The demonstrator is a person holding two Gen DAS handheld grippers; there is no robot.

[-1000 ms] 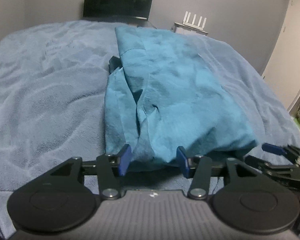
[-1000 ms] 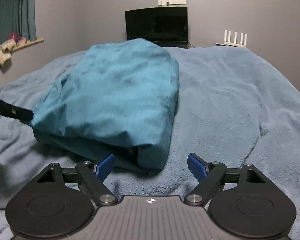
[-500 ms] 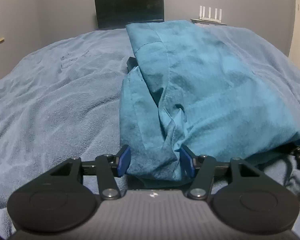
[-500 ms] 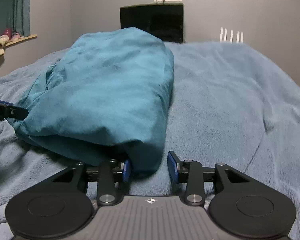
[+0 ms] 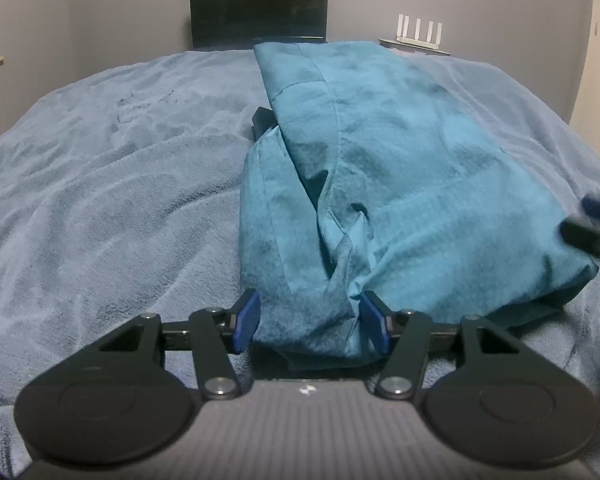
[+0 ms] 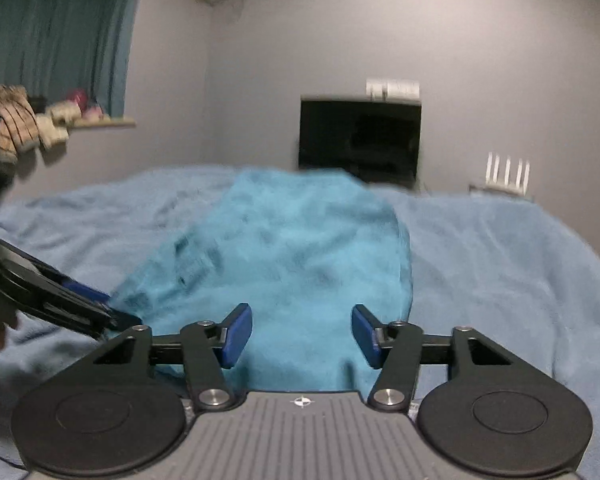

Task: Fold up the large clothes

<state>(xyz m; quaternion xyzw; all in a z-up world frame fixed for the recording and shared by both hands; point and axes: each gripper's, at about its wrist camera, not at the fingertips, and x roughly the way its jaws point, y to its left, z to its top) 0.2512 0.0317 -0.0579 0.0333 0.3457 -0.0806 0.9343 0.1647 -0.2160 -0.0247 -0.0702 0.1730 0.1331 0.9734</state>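
A teal garment [image 5: 380,184] lies folded in a long strip down the middle of a blue-grey blanket [image 5: 100,200] on a bed. My left gripper [image 5: 311,326] has its blue pads on either side of the garment's bunched near corner, jaws partly apart with cloth filling the gap. My right gripper [image 6: 302,336] is raised at the garment's near edge [image 6: 300,264], jaws apart with cloth showing between the pads. The right gripper also shows blurred at the right edge of the left wrist view [image 5: 596,232]. The left gripper shows at the left of the right wrist view [image 6: 60,300].
A dark monitor [image 5: 259,8] and a white router [image 5: 418,36] stand past the bed's far end. A shelf with toys [image 6: 40,124] and a teal curtain [image 6: 60,40] are on the left wall.
My right gripper, which had narrowed on the garment's corner, has risen and its jaws have widened; its view is blurred by motion. My left gripper has stayed at the near corner.
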